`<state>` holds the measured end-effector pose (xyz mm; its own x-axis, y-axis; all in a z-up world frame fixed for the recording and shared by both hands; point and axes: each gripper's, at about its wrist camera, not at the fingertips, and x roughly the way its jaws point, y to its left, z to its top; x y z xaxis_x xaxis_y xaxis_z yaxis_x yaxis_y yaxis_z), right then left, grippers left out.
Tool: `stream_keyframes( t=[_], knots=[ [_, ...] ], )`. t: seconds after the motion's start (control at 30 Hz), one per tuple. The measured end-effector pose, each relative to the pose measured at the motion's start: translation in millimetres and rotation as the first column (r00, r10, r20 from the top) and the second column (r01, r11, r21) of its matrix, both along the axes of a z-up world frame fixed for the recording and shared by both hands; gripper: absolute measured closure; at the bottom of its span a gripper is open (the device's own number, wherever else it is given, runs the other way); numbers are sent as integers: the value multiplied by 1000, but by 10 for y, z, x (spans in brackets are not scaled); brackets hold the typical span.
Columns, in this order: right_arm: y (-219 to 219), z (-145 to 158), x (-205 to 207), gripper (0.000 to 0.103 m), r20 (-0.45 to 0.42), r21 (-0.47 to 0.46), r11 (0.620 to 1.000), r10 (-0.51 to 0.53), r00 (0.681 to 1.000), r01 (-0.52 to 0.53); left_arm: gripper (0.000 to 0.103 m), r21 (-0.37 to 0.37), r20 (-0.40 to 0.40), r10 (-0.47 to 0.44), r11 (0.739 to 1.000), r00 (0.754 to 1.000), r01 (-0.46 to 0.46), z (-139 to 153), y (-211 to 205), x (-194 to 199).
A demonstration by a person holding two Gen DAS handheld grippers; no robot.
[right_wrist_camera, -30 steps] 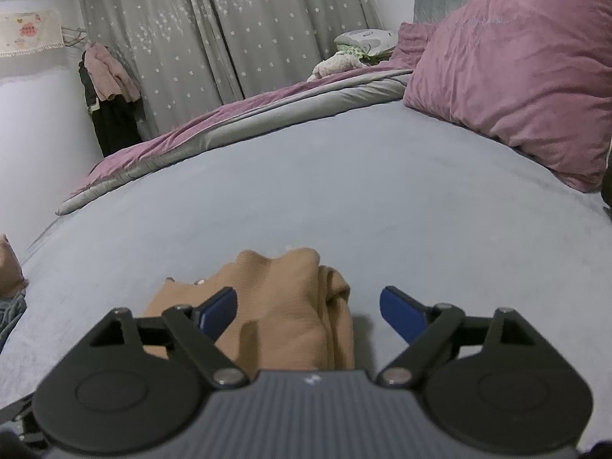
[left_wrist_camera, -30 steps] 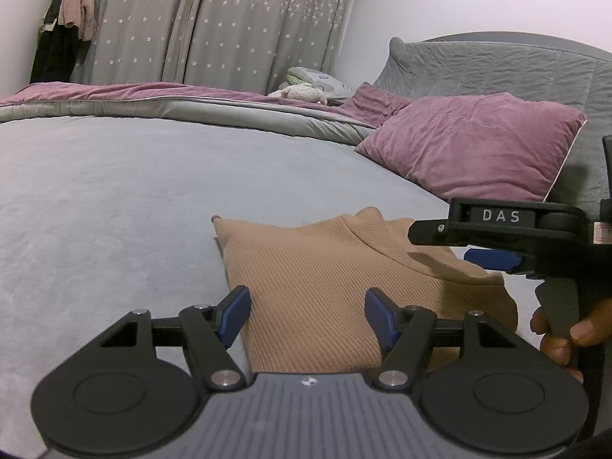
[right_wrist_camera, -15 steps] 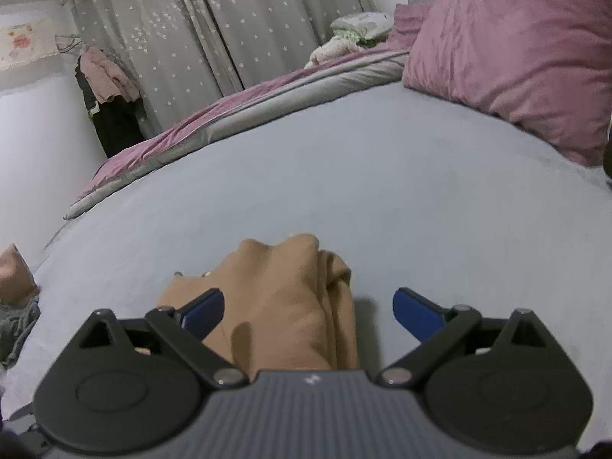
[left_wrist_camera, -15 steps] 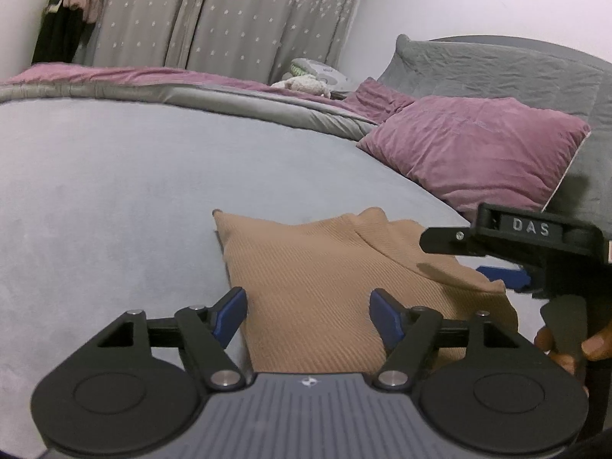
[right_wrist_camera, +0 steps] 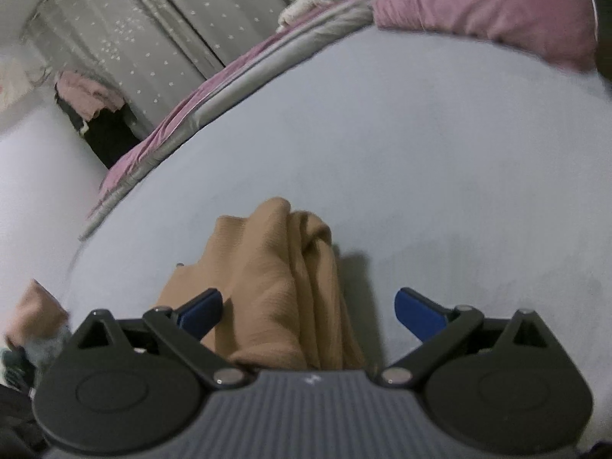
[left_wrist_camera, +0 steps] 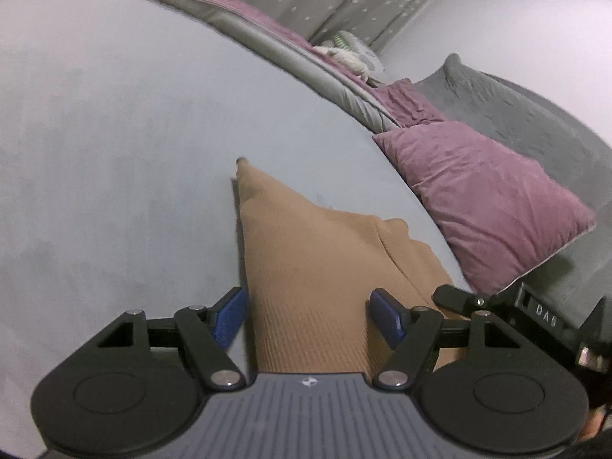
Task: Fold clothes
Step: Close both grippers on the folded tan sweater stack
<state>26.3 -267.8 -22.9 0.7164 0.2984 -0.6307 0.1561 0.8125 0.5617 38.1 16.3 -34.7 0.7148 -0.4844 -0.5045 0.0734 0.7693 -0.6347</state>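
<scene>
left wrist: sweater (left_wrist_camera: 313, 279) near pillow (left_wrist_camera: 482, 195)

A broad stretch of grey bedspread (left_wrist_camera: 114, 134) lies bare to the left of the folded tan garment (left_wrist_camera: 313, 267), offering clear passage on that side, while the purple pillow (left_wrist_camera: 478, 199) and the grey pillow (left_wrist_camera: 528, 114) behind it close off the right. In the right wrist view, the bedspread beyond and to the right of the bunched garment is bare up to the pillow, with a small heap of clothes (right_wrist_camera: 30, 317) at the bed's left edge. The rolled duvet (right_wrist_camera: 214, 99) bounds the far side, and the right gripper (left_wrist_camera: 535, 313) sits just beside the garment's right end.
</scene>
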Motion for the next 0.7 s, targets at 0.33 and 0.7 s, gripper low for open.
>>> stream_keyframes(
  t=[0.33, 0.7],
  knots=[
    [-318, -327, 122, 7, -83, 265, 963, -35, 996, 56, 34, -169, -78, 4, 985, 997, -18, -151, 114, 107],
    [-326, -514, 284, 22, -80, 355, 934, 0, 997, 29, 35, -260, -94, 27, 964, 995, -51, -282, 111, 228]
  ],
)
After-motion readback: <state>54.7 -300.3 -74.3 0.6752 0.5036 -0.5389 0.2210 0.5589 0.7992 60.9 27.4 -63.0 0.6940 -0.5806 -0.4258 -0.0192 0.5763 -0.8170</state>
